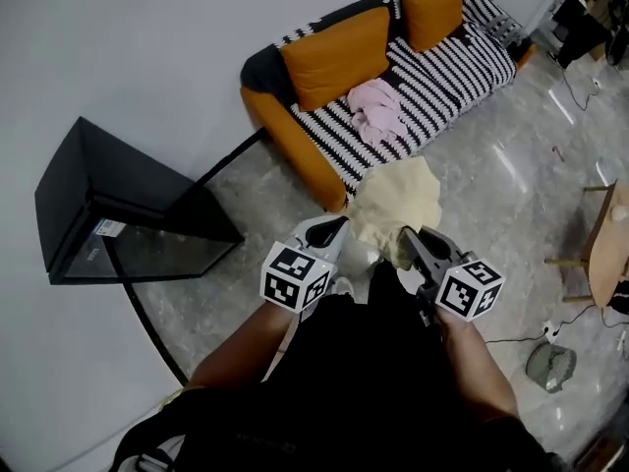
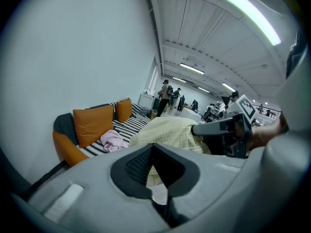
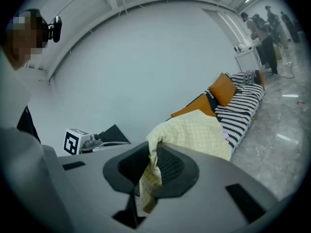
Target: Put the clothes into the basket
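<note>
A pale yellow checked garment [image 1: 398,200] hangs in the air between my two grippers, above the marble floor. My right gripper [image 1: 405,234] is shut on one edge of it; in the right gripper view the cloth [image 3: 194,132] drapes over the tips and down between the pads [image 3: 167,166]. My left gripper [image 1: 341,226] is at the garment's other edge, its tips together with pale cloth [image 2: 167,130] showing between the pads. A pink garment [image 1: 376,111] lies on the sofa seat. The black basket [image 1: 128,200] stands on the floor against the wall, far to the left.
The orange sofa [image 1: 295,141] with a black-and-white striped cover and orange cushions [image 1: 339,52] stands ahead along the wall. A wooden table [image 1: 609,244] and a grey object [image 1: 550,367] with cables are at the right. People stand far off [image 2: 167,93].
</note>
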### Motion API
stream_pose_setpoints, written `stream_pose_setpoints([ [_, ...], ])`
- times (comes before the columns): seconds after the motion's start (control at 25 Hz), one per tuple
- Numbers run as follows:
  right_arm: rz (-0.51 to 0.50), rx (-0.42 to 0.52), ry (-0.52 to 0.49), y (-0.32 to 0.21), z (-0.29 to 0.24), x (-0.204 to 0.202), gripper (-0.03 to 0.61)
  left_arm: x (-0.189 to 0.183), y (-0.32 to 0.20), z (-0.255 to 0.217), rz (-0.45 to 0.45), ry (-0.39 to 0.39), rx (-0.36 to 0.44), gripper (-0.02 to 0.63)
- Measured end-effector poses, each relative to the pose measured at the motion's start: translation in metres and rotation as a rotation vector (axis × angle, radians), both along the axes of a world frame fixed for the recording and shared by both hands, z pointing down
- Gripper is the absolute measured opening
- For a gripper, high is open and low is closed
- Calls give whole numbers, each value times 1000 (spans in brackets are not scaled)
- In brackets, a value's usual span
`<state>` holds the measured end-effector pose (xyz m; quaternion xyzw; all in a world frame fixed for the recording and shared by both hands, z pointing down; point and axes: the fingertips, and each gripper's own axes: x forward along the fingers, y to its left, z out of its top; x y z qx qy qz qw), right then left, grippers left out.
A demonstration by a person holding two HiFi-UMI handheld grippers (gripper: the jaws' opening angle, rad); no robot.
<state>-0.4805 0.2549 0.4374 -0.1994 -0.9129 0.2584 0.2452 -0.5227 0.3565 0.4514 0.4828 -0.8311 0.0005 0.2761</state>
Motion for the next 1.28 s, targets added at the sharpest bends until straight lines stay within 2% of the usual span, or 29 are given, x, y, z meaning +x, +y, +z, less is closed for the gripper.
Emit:
stream_pose_setpoints([
  [0.4, 195, -3, -8, -70, -4, 76, 57, 48, -84, -16, 208, -42, 8, 0],
  [0.56, 256, 7, -21, -104, -6, 116, 57, 81, -124, -15, 273, -56, 9, 0],
  [0.68, 310, 10, -25, -141, -10, 161, 57, 120, -168, -17, 319, -43, 9, 0],
  [0.84, 417, 14, -42, -185, -15, 225, 57, 185, -226, -25, 455, -55, 18, 0],
  [1.12, 581, 15, -38, -246, -5, 335, 56, 286, -304, -18, 633, -62, 6, 0],
  [1.28, 657, 16, -44, -277, -5, 393, 57, 339, -345, -17, 704, -50, 9, 0],
])
